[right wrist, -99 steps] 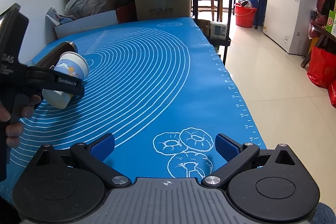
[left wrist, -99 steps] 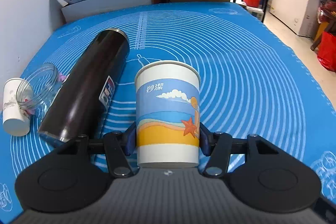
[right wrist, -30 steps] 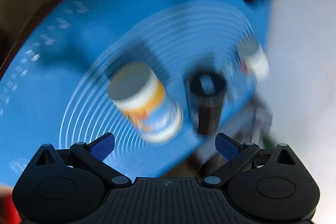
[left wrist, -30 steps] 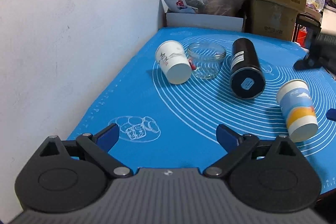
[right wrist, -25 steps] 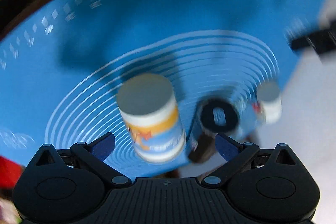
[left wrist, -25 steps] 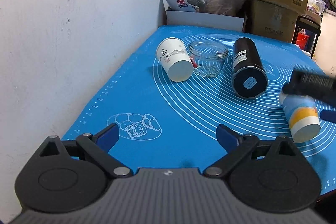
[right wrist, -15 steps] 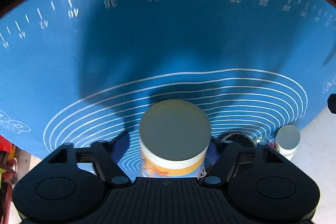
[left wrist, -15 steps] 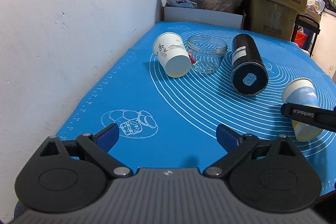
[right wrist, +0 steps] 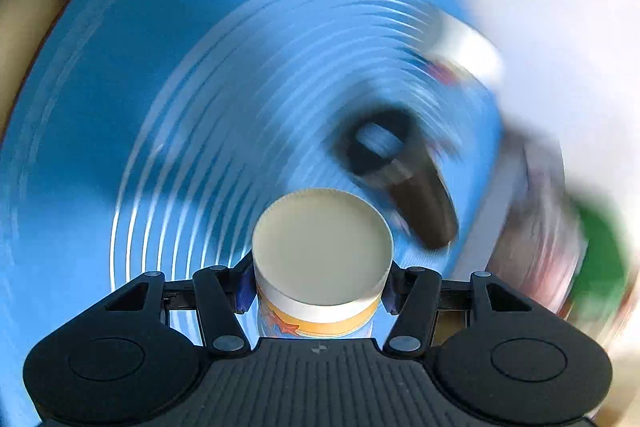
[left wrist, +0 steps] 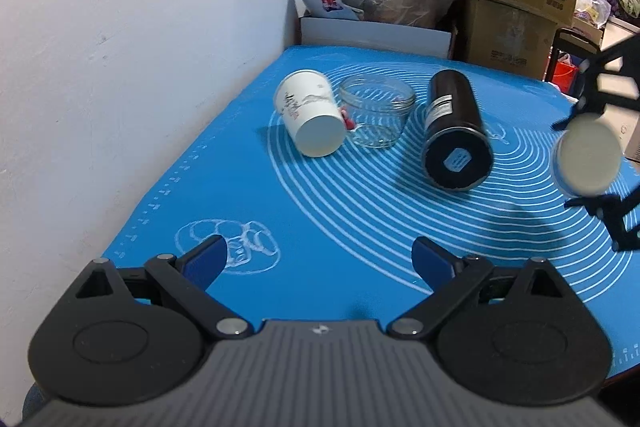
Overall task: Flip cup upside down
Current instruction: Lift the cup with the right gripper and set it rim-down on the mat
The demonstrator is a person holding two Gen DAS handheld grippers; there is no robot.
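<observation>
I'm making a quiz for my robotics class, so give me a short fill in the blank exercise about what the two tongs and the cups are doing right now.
1. The right tongs are shut on the beach-print ____.
2. The left tongs are open and hold ____.
3. The black flask lies on its ____ on the blue mat.
4. Beside the white paper cup stands a clear glass ____.

Missing words: cup; nothing; side; jar

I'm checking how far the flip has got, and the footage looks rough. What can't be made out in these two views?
- Paper cup mouth: right wrist view, hidden behind its own base; left wrist view shows only the base too.
- Right gripper pads: right wrist view, mostly covered by the cup they clamp.
- Black flask and the mat: right wrist view, smeared by motion blur.
- Right gripper body: left wrist view, cut by the right edge.
</observation>
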